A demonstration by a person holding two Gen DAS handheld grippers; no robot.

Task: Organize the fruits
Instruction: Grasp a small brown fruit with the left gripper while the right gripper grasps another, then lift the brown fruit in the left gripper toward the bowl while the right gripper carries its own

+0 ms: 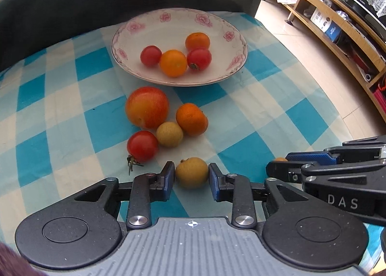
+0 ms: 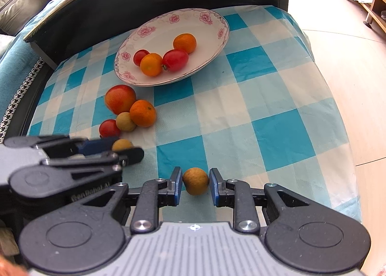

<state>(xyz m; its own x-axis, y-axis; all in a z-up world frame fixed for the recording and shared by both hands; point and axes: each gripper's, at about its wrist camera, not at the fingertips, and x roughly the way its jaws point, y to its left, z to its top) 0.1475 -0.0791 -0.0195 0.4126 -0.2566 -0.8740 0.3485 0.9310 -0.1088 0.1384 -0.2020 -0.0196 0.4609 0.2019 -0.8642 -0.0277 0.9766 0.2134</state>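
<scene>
Left gripper [image 1: 191, 174] clamped on a longan [image 1: 191, 172], right gripper [image 2: 195, 183] clamped on another longan [image 2: 195, 180], plate [image 1: 231, 35] ahead

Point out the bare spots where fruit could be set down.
Free: the checked cloth right of the plate out to the table edge, and the plate's empty back half. Crowded: the loose fruit cluster left of centre, and the front strip beside both hand-held grippers.
</scene>
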